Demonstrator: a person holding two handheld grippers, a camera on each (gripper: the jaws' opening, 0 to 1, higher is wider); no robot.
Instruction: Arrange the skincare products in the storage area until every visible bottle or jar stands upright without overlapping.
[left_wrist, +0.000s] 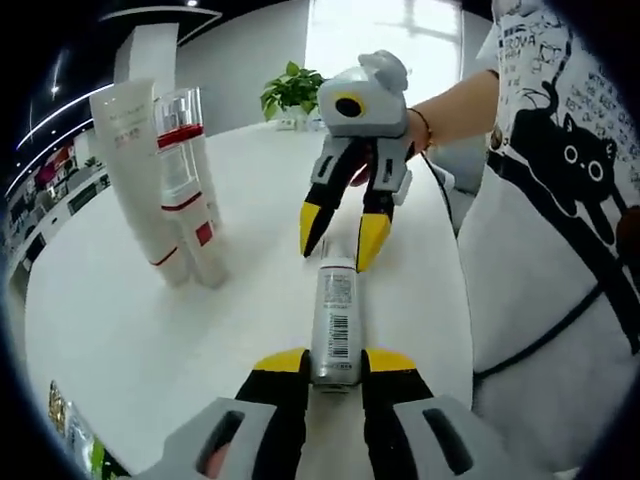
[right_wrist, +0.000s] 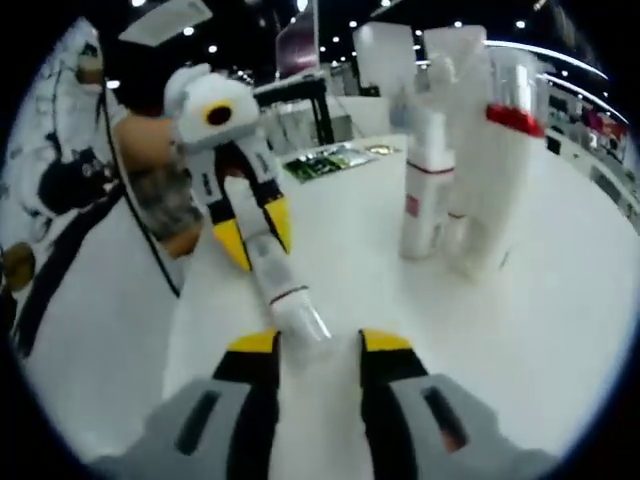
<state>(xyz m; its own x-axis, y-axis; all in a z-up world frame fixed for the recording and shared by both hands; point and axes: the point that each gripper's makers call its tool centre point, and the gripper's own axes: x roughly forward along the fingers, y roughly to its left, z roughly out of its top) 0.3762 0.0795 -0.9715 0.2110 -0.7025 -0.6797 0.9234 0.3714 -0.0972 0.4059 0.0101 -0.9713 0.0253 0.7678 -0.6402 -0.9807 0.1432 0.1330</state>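
Your left tool (left_wrist: 335, 372) is clamped on the base of a slim white bottle (left_wrist: 336, 318), which points away from you over the white bench (left_wrist: 120, 330). Your right tool (right_wrist: 317, 345) has its jaws apart around the bottle's other end (right_wrist: 285, 295). Standing upright to one side, just beside each other, are a white tube (left_wrist: 140, 180) and a clear red-banded bottle (left_wrist: 188, 190).

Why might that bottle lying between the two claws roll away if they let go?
The white bottle looks round and lies on its side on the smooth white table, so it would probably roll sideways. Its surface looks slick, so it might slip in the left claw. Stood up, it seems tall and thin, so likely easy to tip.
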